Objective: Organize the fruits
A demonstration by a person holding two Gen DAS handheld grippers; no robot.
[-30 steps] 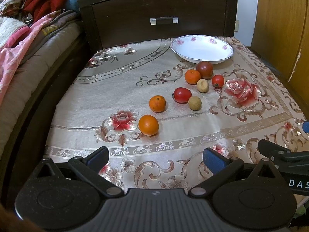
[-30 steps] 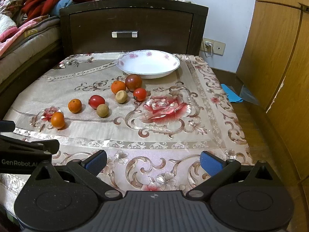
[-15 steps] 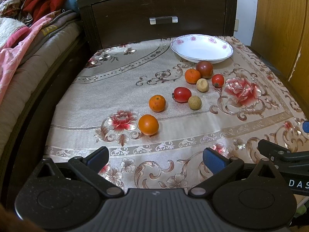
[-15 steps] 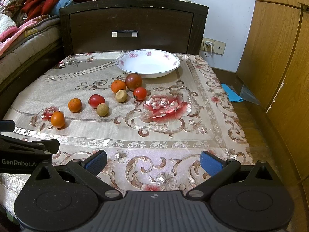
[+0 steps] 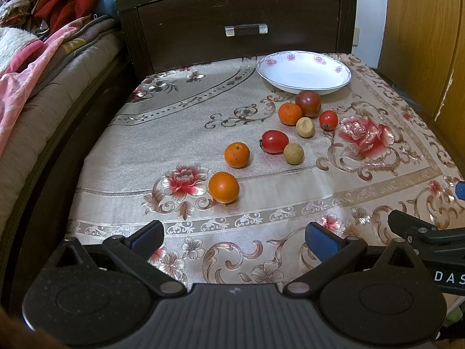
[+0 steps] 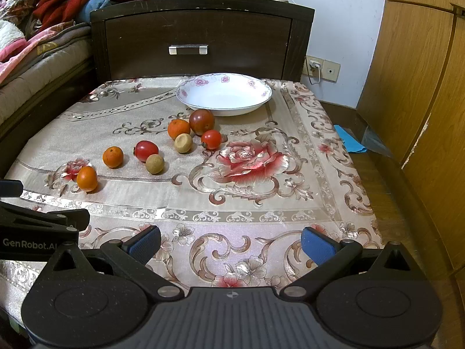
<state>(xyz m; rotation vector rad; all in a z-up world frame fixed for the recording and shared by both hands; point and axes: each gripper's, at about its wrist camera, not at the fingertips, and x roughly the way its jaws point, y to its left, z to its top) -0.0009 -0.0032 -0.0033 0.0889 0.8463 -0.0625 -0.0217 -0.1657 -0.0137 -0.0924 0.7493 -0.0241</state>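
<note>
Several fruits lie loose on a floral tablecloth (image 5: 180,133). Nearest is an orange (image 5: 223,187) (image 6: 87,178), then a second orange (image 5: 237,154) (image 6: 113,157), a red tomato (image 5: 274,142) (image 6: 146,151) and a tan longan (image 5: 293,153) (image 6: 155,163). Closer to the bowl sit a third orange (image 5: 289,113), another longan (image 5: 305,127), a small tomato (image 5: 328,120) and a dark tomato (image 5: 308,103) (image 6: 201,122). An empty white flowered bowl (image 5: 303,71) (image 6: 223,93) stands at the far side. My left gripper (image 5: 234,237) and right gripper (image 6: 231,242) hover open over the near edge, both holding nothing.
A dark wooden nightstand (image 6: 200,37) with a drawer stands behind the table. A bed with blankets (image 5: 43,58) runs along the left. Wooden cabinet doors (image 6: 421,87) rise on the right, with a blue cloth (image 6: 348,141) on the floor.
</note>
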